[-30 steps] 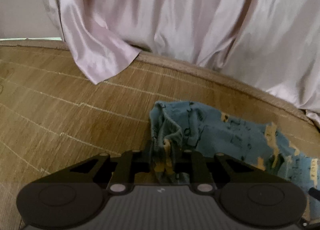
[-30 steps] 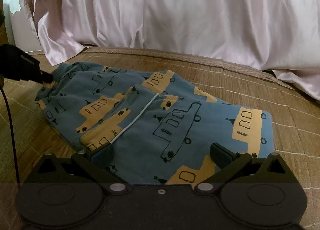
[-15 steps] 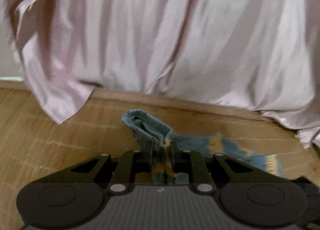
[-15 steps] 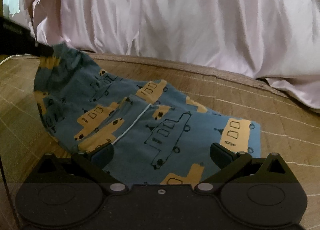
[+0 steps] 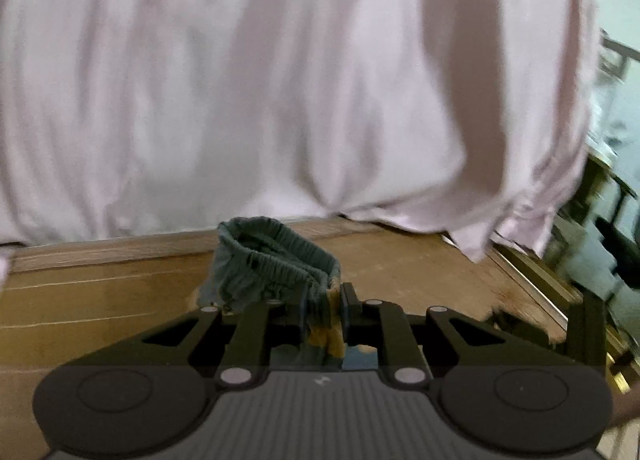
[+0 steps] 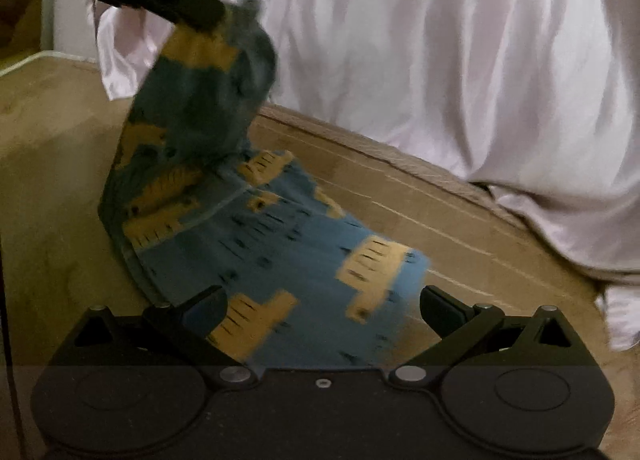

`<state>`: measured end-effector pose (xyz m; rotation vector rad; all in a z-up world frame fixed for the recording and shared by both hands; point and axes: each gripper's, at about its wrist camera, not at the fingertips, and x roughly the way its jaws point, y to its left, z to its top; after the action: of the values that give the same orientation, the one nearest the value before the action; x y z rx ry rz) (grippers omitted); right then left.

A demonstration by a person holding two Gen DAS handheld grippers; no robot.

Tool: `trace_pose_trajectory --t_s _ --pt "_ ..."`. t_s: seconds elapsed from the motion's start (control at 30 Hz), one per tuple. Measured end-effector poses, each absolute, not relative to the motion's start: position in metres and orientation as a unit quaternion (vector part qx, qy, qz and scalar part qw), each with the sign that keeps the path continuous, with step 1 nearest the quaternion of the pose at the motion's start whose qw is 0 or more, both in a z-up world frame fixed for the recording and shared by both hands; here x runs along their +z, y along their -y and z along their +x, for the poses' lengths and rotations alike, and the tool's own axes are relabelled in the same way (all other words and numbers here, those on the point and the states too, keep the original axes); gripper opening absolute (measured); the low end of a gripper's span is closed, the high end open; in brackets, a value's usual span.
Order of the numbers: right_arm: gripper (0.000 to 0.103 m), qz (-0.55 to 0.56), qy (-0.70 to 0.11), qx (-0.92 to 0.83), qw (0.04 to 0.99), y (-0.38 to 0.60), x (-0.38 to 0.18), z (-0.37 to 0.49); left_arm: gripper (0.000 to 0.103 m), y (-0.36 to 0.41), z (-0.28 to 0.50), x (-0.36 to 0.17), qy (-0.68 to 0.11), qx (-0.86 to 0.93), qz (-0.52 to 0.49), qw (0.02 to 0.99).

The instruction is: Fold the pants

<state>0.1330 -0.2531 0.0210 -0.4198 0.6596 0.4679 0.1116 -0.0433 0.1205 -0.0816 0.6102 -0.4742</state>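
The blue pants [image 6: 256, 228] with yellow vehicle prints lie on the woven mat [image 6: 60, 188], their far left end raised high. My left gripper [image 5: 326, 308] is shut on the elastic waistband [image 5: 276, 256], which bunches up in front of its fingers. From the right wrist view the left gripper [image 6: 192, 12] shows as a dark shape at the top left, holding that raised end. My right gripper [image 6: 322, 304] stands open just above the near end of the pants, one finger on each side of the cloth.
A pale pink satin sheet [image 5: 280, 80] hangs down behind the mat's far edge and fills the background of both views. Shelving or furniture [image 5: 612, 220] stands at the far right of the left wrist view. Bare mat [image 6: 460, 220] lies right of the pants.
My left gripper has lifted the waistband end up off the mat and swung it toward the right. The pants now bend upward at their left end. The right gripper stays open in place.
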Motion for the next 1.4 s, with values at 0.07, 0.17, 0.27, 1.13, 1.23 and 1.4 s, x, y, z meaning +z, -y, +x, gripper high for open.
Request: trace_pose_trajectory --t_s 0.07,0.17,0.27,1.13,1.23,1.4 --pt "0.102 -0.219 -0.321 0.220 0.895 0.272 0.029 0.135 0.018 0.066 0.113 0.113 -0.305 -0.254 -0.021 0.918" --pt "0.102 -0.223 -0.326 0.193 0.898 0.305 0.040 0.142 0.018 0.098 0.115 0.095 -0.311 -0.277 0.011 0.909" --pt "0.102 -0.207 -0.326 0.162 0.908 0.333 0.045 0.153 0.018 0.130 0.118 0.072 -0.323 -0.283 0.045 0.902" --pt "0.083 0.061 -0.403 0.245 0.880 0.337 0.016 0.241 0.019 0.182 0.106 0.015 -0.307 -0.320 0.116 0.889" --pt "0.070 0.060 -0.410 0.253 0.874 0.328 0.010 0.250 0.019 0.182 0.106 0.015 -0.310 -0.320 0.114 0.888" --pt "0.037 0.071 -0.433 0.258 0.861 0.323 -0.003 0.262 0.019 0.183 0.108 0.018 -0.312 -0.319 0.114 0.888"
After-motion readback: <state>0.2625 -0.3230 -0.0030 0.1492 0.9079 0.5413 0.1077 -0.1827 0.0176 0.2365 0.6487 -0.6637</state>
